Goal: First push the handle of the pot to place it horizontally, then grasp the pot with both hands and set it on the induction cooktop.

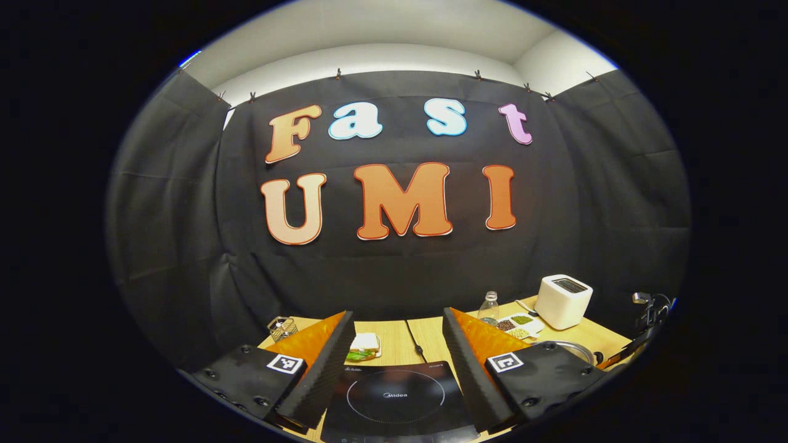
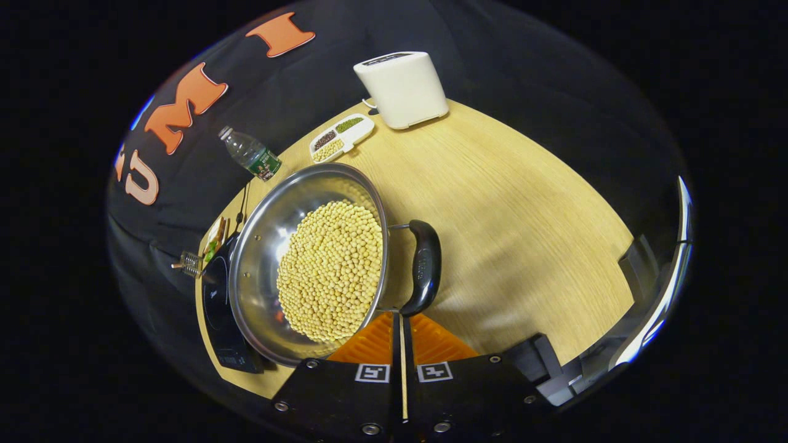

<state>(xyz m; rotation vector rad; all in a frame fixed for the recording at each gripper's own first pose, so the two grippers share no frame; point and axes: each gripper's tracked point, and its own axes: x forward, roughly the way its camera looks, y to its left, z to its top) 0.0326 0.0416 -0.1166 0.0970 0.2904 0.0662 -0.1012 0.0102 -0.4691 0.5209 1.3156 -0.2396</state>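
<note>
Two closed fingers of the right gripper [image 2: 401, 320], holding nothing, sit just below the handle [image 2: 423, 266] at lower centre, its long axis running up-frame beside the pot [image 2: 308, 264], while the left gripper [image 1: 397, 344] hovers wide open over the induction cooktop [image 1: 394, 400].

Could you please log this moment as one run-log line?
left tongs: open over cooktop | right tongs: shut, by pot handle | pot: on table, holds beans

Steel pot [image 2: 271, 246] full of soybeans, black handle [image 2: 423, 267], beside black induction cooktop [image 1: 397, 400]
</note>
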